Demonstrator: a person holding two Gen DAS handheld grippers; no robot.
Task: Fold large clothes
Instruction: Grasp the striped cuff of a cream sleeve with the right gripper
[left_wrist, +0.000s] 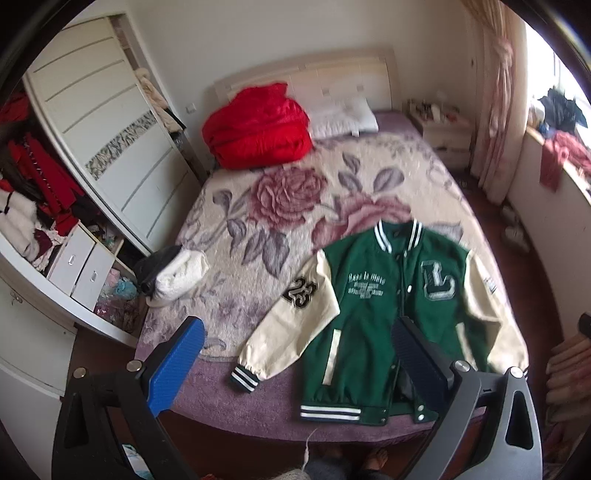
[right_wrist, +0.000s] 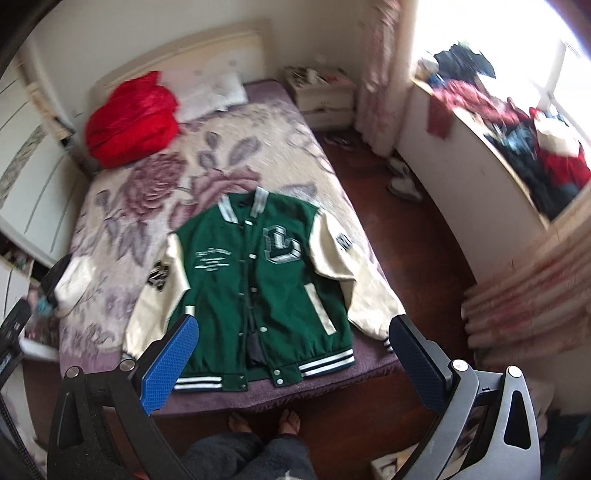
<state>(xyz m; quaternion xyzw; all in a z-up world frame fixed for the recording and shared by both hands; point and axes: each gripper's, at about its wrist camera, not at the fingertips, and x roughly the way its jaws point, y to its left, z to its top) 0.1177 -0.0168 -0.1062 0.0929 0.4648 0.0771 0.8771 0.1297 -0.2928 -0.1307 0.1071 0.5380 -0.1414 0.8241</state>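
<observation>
A green varsity jacket (left_wrist: 373, 306) with cream sleeves and a white letter patch lies spread flat, front up, at the foot of the bed; it also shows in the right wrist view (right_wrist: 266, 280). Its hem points toward me and both sleeves lie out to the sides. My left gripper (left_wrist: 299, 339) is open and empty, held above the bed's foot edge. My right gripper (right_wrist: 291, 336) is open and empty, held above the jacket's hem. Neither touches the jacket.
The bed's floral blanket (left_wrist: 295, 192) carries a red quilt (left_wrist: 258, 125), a white pillow (left_wrist: 343, 114) and a small white and black bundle (left_wrist: 173, 273). An open wardrobe (left_wrist: 92, 122) stands left. A nightstand (right_wrist: 321, 96) and cluttered window ledge (right_wrist: 517, 122) are right.
</observation>
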